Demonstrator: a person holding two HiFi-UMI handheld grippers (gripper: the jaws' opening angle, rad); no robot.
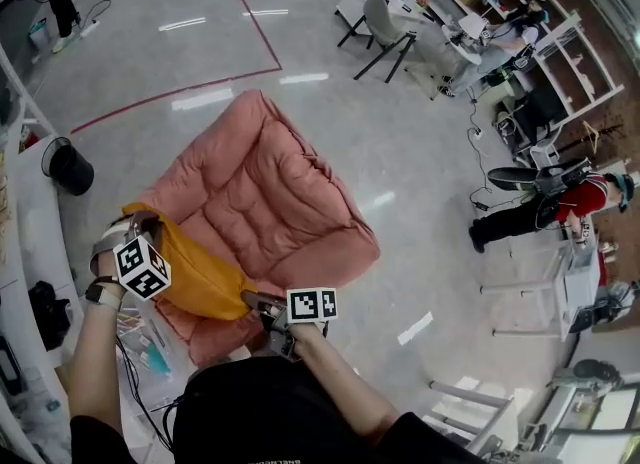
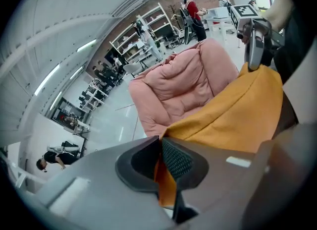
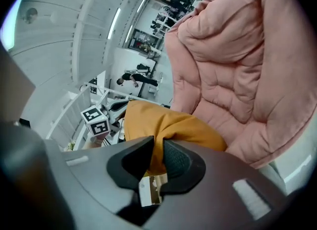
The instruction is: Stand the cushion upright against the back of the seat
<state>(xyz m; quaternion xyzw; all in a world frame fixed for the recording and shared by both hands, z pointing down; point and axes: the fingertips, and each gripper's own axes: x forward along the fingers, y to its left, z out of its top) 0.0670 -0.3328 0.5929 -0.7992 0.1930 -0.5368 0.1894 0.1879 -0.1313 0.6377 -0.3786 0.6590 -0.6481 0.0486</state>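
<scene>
Head view first: a mustard-yellow fabric cushion (image 1: 200, 277) is held up at the near edge of a pink quilted floor seat (image 1: 265, 187), covering that corner of it and not yet stood against the back. One end is pinched by the left gripper (image 1: 140, 222), the other by the right gripper (image 1: 252, 299). A black round bin (image 1: 70, 165) is parked just left of the seat, a red taped line (image 1: 200, 82) is laid across the shiny grey floor behind it, and a person in a red top (image 1: 570, 202) is seen well off to the right.

Left gripper view: the left gripper (image 2: 159, 147) is clamped tight on a fold of the cushion (image 2: 233, 117), which is stretched across to the right gripper (image 2: 253, 50). The seat (image 2: 183, 80) is partly blocked by the cloth, with white shelving (image 2: 143, 38) far behind.

Right gripper view: the right gripper (image 3: 157, 149) is closed on a bunched corner of the cushion (image 3: 168, 125). The seat (image 3: 237, 60) is filling the right side, and the left gripper (image 3: 115, 107) is spotted beyond the cushion.
</scene>
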